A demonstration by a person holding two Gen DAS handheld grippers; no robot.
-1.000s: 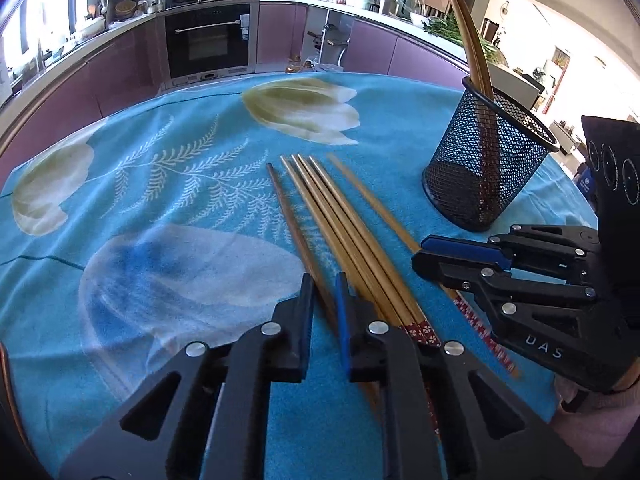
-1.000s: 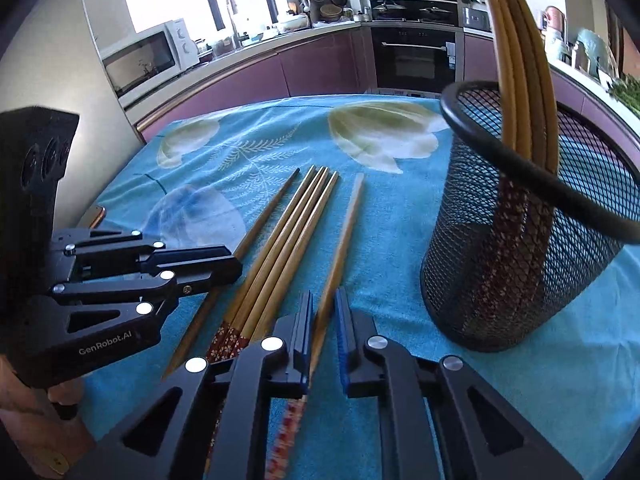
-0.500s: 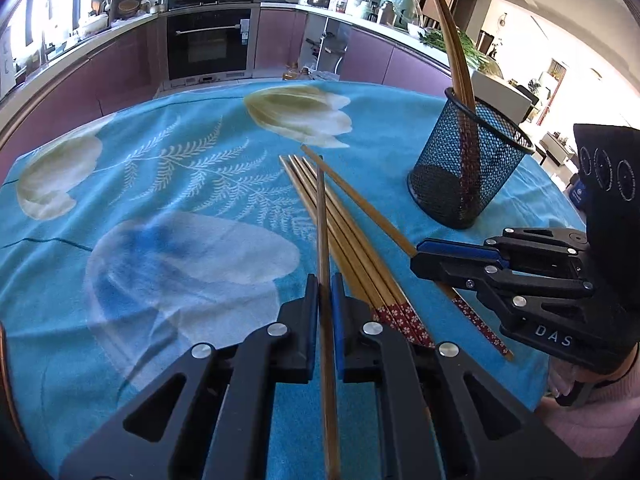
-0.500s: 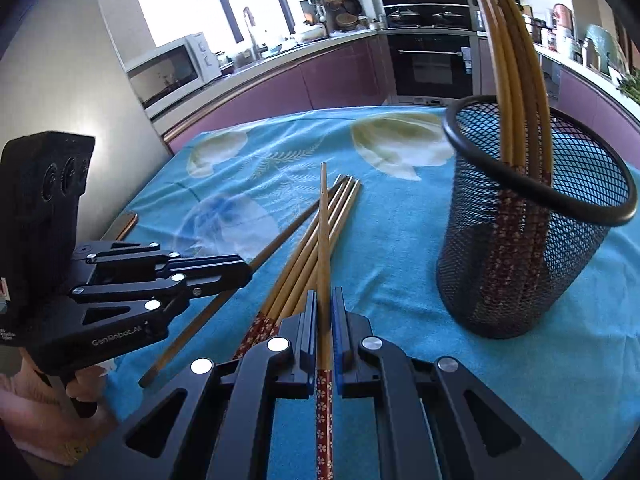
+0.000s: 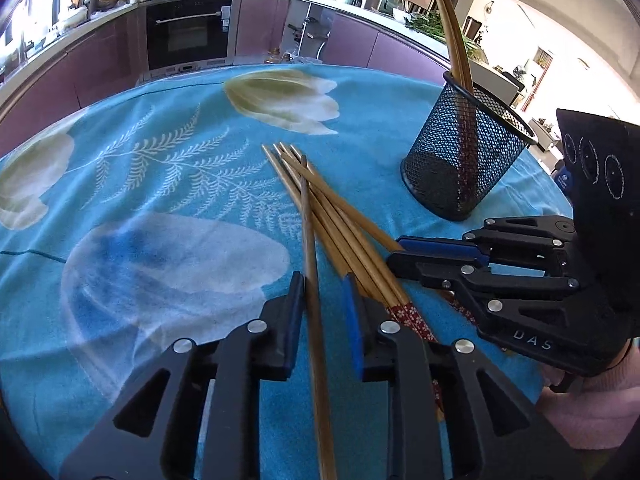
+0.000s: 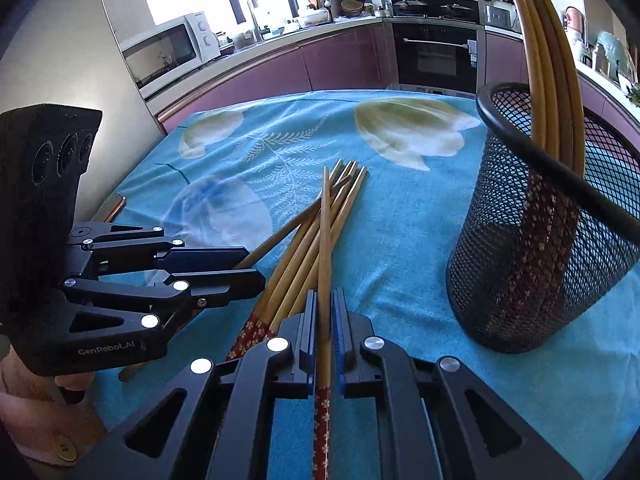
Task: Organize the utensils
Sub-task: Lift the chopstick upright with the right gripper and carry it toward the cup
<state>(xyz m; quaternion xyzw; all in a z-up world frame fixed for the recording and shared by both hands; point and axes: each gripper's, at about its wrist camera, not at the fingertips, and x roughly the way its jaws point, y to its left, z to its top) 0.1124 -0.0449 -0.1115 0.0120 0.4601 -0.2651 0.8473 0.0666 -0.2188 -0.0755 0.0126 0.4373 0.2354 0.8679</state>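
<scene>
My left gripper (image 5: 322, 284) has its jaws opening. A plain wooden chopstick (image 5: 308, 232) lies between them, leaning on the left pad with a gap to the right pad. My right gripper (image 6: 325, 300) is shut on a chopstick (image 6: 325, 240) with a red flowered end, its tip over the pile. Several loose chopsticks (image 5: 340, 220) lie fanned on the blue cloth between both grippers. A black mesh holder (image 6: 540, 260) stands to the right with several chopsticks (image 6: 540, 60) upright inside. The left gripper (image 6: 240, 264) sits left of the pile, the right gripper (image 5: 396, 254) right of it.
A blue flowered tablecloth (image 5: 160, 200) covers the round table. A thin brown-edged object (image 6: 116, 204) lies at the table's left edge. Purple kitchen cabinets and an oven (image 5: 188, 36) stand beyond the far edge. A person's pink sleeve (image 5: 580, 400) shows behind the right gripper.
Both grippers closed on a chopstick and raised it off the pile. Since then the left jaws have parted and its chopstick has tilted against the left pad. The right still grips.
</scene>
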